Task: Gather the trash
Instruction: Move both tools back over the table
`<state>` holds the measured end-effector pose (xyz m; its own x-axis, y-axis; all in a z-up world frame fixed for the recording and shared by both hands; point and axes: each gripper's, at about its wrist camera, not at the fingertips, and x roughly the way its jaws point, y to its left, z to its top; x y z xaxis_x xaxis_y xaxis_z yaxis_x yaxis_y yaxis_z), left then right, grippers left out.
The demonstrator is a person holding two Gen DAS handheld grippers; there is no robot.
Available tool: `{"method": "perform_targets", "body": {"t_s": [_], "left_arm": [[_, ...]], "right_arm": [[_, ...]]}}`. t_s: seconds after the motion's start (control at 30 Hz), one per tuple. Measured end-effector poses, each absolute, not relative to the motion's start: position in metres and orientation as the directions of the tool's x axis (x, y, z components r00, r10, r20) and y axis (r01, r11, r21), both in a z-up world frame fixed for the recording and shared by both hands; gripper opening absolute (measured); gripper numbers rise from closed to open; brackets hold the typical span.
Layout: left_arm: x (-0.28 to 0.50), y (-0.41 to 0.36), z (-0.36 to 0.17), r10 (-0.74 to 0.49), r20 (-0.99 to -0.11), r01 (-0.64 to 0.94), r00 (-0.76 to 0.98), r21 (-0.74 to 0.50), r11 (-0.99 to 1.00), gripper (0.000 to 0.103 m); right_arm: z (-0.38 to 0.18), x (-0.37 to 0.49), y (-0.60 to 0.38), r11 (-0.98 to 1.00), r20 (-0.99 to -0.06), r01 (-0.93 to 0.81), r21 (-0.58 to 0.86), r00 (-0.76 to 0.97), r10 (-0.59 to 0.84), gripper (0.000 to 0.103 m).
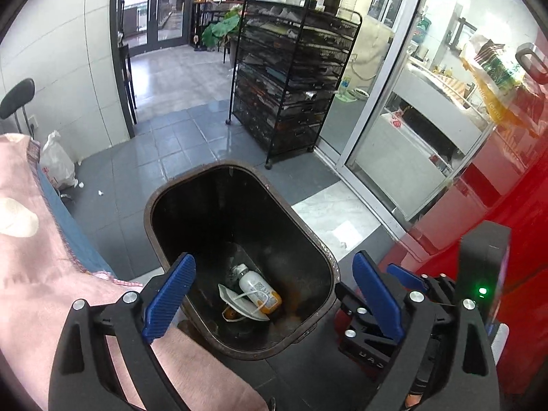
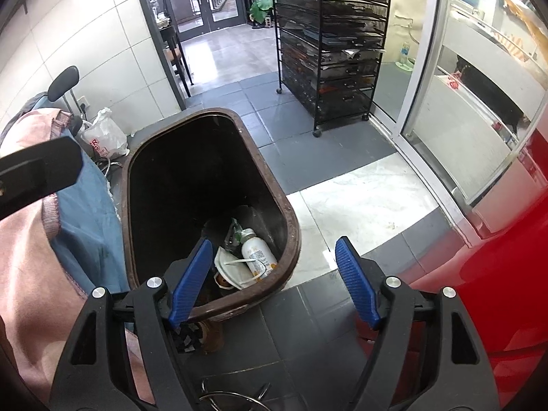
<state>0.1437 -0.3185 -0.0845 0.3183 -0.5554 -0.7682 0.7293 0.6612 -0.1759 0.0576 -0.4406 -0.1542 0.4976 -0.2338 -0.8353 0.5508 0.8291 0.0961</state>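
Though dark inside, brown-rimmed bin [image 1: 318,250].

The dark brown plastic bin [image 2: 291,236] hides much of its floor in shadow, and the crumpled green scrap [image 2: 234,231] behind the white bottle [image 2: 258,257] is too murky to identify. The tall black wire rack [image 1: 291,78] holds contents too blurred to name.
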Motion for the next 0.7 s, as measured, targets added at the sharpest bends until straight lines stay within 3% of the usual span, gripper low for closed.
{"method": "perform_targets", "body": {"t_s": [0.37, 0.7], "left_arm": [[0.130, -0.259, -0.039, -0.605, -0.675, 0.672, 0.422, -0.216, 0.709, 0.097], [0.127, -0.176, -0.024, -0.494, -0.645, 0.516, 0.583, -0.175, 0.838, 0.097]], "right_arm": [[-0.117, 0.075, -0.406, 0.885, -0.791, 0.437, 0.157, 0.592, -0.152, 0.078], [-0.077, 0.102, -0.346, 0.962, -0.733, 0.215, 0.167, 0.680, -0.025, 0.081]]}}
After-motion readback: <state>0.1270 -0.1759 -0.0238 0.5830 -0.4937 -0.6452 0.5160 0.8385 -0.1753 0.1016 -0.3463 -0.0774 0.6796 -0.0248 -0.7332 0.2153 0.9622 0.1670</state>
